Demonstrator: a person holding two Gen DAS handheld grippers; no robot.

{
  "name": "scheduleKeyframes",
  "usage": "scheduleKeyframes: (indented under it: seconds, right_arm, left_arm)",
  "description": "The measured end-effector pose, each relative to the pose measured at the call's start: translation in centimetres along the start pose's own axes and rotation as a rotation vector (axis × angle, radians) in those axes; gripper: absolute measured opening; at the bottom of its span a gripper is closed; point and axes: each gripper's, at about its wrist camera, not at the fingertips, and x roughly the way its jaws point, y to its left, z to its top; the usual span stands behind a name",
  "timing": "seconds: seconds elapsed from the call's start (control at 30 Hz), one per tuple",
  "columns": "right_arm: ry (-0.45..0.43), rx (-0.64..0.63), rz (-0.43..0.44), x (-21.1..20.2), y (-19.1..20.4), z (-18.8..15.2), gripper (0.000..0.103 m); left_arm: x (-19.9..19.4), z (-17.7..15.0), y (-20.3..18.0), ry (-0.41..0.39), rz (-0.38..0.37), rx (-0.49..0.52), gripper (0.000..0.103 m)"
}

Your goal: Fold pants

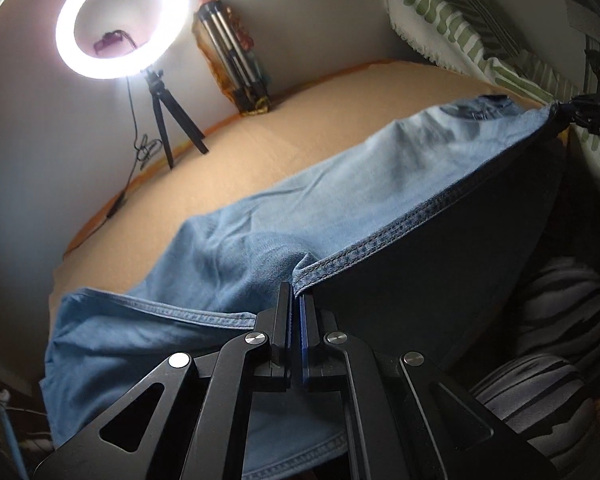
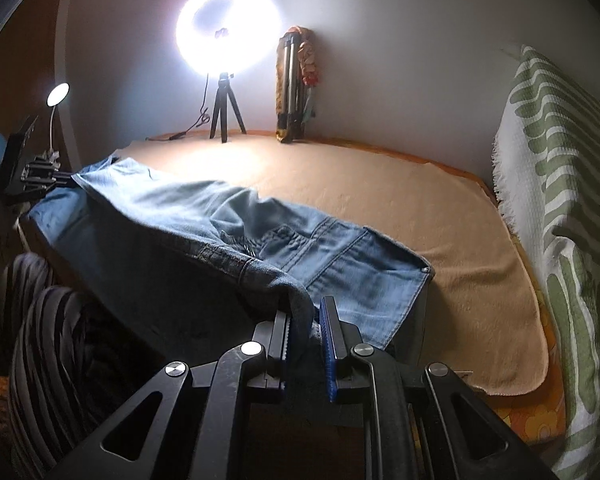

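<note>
Jeans (image 1: 260, 216) stretch across the middle of the frame over a tan blanket (image 2: 440, 208), one edge pinched in the left gripper (image 1: 295, 300), bunched fabric clamped in the right gripper (image 2: 305, 312). Folding lengthwise seems underway; next, lay the lifted edge flat.

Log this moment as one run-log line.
task: fold pants | left gripper: shut on jeans | right gripper: shut on jeans | jeans: partly lifted over beige blanket

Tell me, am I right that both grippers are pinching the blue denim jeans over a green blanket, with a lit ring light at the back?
Not quite: the blanket under the blue denim jeans is peach-coloured, not green, as the right wrist view shows. The rest holds.
</note>
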Motion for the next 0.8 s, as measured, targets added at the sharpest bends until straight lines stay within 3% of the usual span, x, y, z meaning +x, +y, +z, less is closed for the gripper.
scheduleKeyframes:
  seconds: [0.17,0.23,0.33,0.53,0.8]
  right_arm:
    - [0.044,-0.049,-0.004,0.6,0.8,-0.8,0.017]
    - [0.083,-0.051,-0.01,1.1,1.0,-1.4,0.032]
    - [0.118,-0.007,0.005,1.1,0.2,-2.3,0.04]
    - [0.135,0.19,0.059,-0.8,-2.6,-4.0,0.041]
    - [0.091,0.581,0.147,-2.4,-9.2,-4.7,0.044]
  left_arm:
    - [0.8,-1.7,-0.6,0.045,-0.023,-0.008,0.002]
    - [0.9,-2.2,-0.5,0.051,-0.036,-0.024,0.003]
    - [1.2,-2.6,-0.6,0.057,-0.044,-0.026,0.003]
    - [1.7,-2.8,-0.8,0.055,-0.055,-0.031,0.003]
    - [1.6,-2.5,-0.6,0.048,-0.056,-0.05,0.003]
